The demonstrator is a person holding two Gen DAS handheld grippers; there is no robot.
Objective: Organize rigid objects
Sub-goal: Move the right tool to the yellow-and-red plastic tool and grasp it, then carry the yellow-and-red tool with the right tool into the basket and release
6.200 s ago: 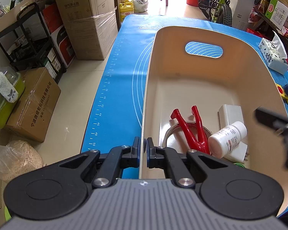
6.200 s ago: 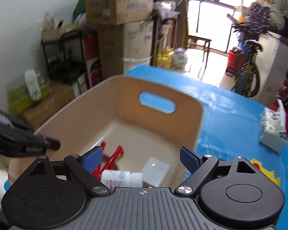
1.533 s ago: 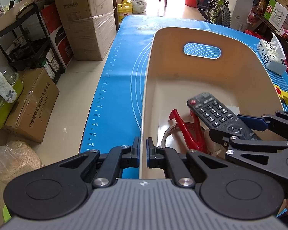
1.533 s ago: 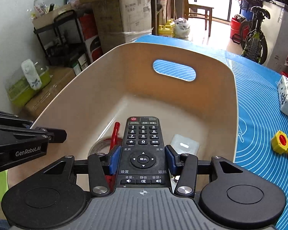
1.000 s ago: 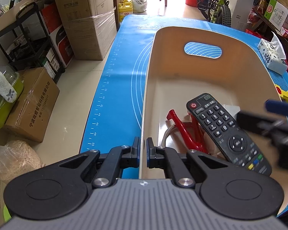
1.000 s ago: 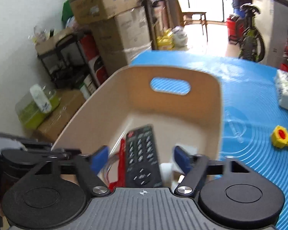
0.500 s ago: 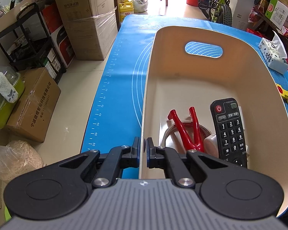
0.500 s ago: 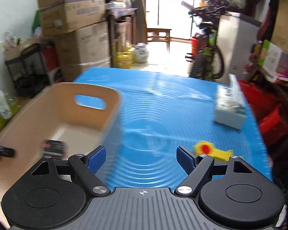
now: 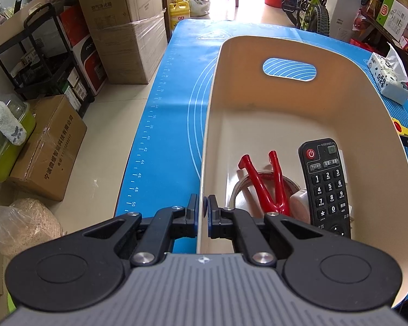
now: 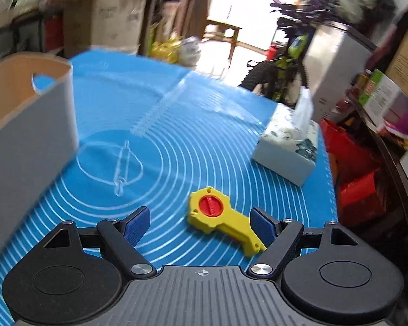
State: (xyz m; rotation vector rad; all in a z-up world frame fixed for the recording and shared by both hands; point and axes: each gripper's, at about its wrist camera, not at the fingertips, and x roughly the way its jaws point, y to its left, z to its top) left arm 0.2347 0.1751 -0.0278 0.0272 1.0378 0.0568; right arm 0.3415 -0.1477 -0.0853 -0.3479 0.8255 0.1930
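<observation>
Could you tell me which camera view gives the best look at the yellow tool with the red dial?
The right wrist view: the yellow tool lies whole on the blue mat, just ahead of the open right gripper. The left wrist view catches only a yellow sliver past the bin rim, at the frame's right edge.
</observation>
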